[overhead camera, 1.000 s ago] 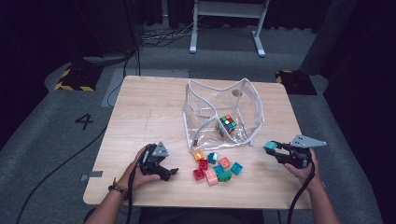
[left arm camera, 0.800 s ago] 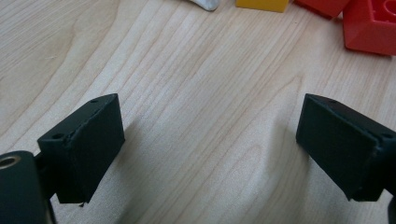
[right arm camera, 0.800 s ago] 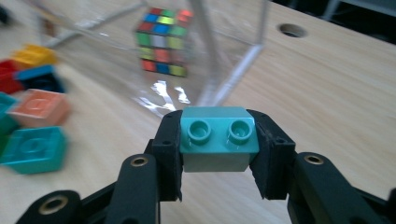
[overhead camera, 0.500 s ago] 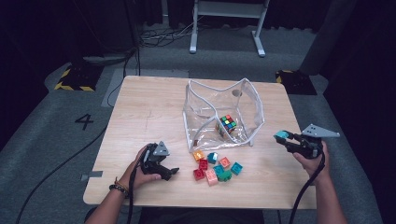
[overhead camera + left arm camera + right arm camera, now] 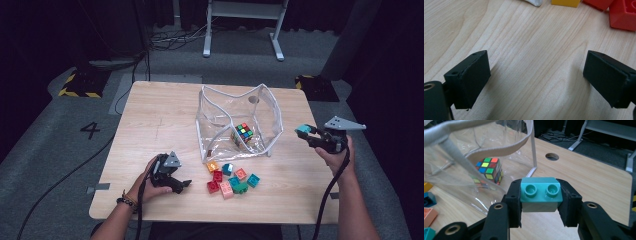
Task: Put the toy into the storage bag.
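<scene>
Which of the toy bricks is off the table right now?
The teal brick, clamped in the right gripper beside the clear bag; the other bricks lie on the table.

Table point(image 5: 150, 115) brightly lit, dark surroundings; soft shadows; gripper views sharp, slight blur at close range.

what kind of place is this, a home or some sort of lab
Most likely a lab or recording studio, not a home. A bare wooden table stands on grey carpet among dark curtains, with cables on the floor, a number 4 marked on the carpet, and yellow-black hazard tape on floor fixtures.
</scene>
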{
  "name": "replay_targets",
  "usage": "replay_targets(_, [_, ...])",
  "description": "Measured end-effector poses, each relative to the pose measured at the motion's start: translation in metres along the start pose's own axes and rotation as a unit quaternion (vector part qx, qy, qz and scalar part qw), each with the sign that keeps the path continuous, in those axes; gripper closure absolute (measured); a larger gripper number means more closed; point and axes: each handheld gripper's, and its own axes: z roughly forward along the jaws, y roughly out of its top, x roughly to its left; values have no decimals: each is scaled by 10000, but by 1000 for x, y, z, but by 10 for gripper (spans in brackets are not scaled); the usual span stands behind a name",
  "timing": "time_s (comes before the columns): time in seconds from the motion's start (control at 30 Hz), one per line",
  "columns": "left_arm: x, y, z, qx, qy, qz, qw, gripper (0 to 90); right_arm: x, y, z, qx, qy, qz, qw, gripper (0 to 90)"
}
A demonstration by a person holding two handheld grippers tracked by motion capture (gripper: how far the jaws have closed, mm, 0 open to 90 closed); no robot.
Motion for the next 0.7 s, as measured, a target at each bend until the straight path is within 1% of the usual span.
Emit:
replay_targets(0.03, [0, 0, 0, 1, -6, 1, 10000, 75, -1, 8, 1, -21, -51, -35, 10000, 594])
replay_targets(0.07, [0, 0, 0, 0, -5, 1, 10000, 75, -3, 11, 0, -40, -68, -43, 10000, 594])
replay_targets(0.1, [0, 0, 0, -1, -4, -2, 10000, 75, -4, 15, 0, -65, -37, -14, 10000, 594])
replay_targets(0.13, [0, 0, 0, -3, -15, -21, 10000, 75, -5, 19, -1, -109, -44, -27, 9999, 594])
replay_targets(0.17, [0, 0, 0, -3, -15, -21, 10000, 75, -5, 19, -1, -109, -44, -27, 9999, 594])
replay_targets(0.23, [0, 0, 0, -4, -17, -25, 10000, 75, -6, 27, -3, -179, -51, -32, 9998, 594])
replay_targets(0.27, [0, 0, 0, -4, -17, -25, 10000, 75, -7, 35, -5, -230, -45, -102, 9997, 594])
replay_targets(0.3, [0, 0, 0, -4, -17, -25, 10000, 75, -7, 35, -5, -230, -45, -102, 9997, 594])
replay_targets(0.33, [0, 0, 0, -4, -22, -24, 10000, 75, -8, 44, -6, -259, -64, -104, 9996, 594])
replay_targets(0.43, [0, 0, 0, -4, -22, -24, 10000, 75, -10, 51, -6, -322, -15, -95, 9994, 594])
replay_targets(0.5, [0, 0, 0, -4, -21, -23, 10000, 75, -7, 63, -5, -347, -57, -187, 9992, 594])
replay_targets(0.6, [0, 0, 0, -3, -21, -24, 10000, 75, -2, 76, -3, -412, -17, -257, 9988, 594])
replay_targets(0.63, [0, 0, 0, -3, -21, -24, 10000, 75, -2, 76, -3, -412, -17, -257, 9988, 594])
replay_targets(0.67, [0, 0, 0, -5, -16, -25, 10000, 75, 1, 85, -1, -462, 69, -305, 9984, 594])
replay_targets(0.7, [0, 0, 0, -5, -21, -25, 10000, 75, 1, 85, -1, -462, 69, -305, 9984, 594])
